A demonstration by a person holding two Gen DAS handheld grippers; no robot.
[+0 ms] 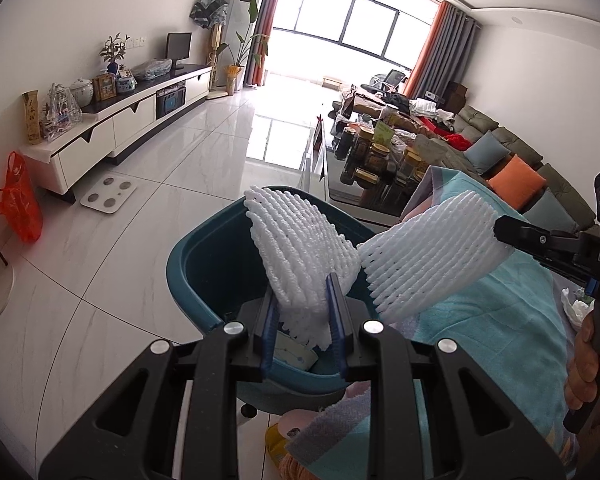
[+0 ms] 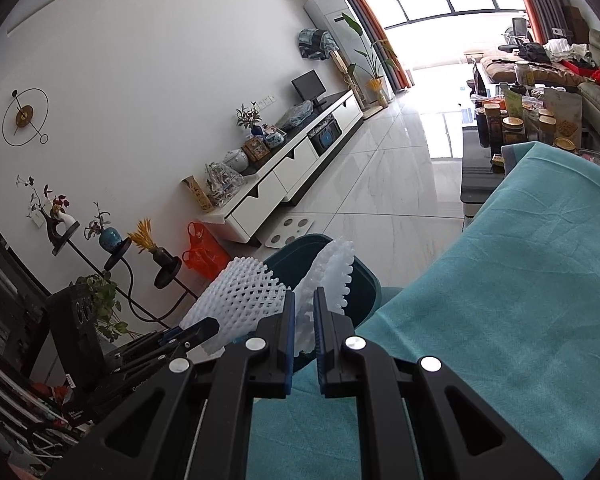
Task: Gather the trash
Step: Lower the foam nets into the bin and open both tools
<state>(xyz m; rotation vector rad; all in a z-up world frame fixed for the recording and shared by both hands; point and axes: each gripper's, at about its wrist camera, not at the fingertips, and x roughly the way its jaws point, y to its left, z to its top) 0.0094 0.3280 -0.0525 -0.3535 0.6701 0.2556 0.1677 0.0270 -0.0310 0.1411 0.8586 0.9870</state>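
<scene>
My left gripper is shut on a white foam fruit net and holds it over the open teal trash bin. My right gripper is shut on a second white foam net, also at the bin's rim. In the left wrist view the right gripper comes in from the right holding its net. In the right wrist view the left gripper shows at the left with its net. Some paper trash lies inside the bin.
A teal cloth covers the surface beside the bin. A crumpled white tissue lies on it at the right. A coffee table with jars, a white TV cabinet, an orange bag and a floor scale stand around.
</scene>
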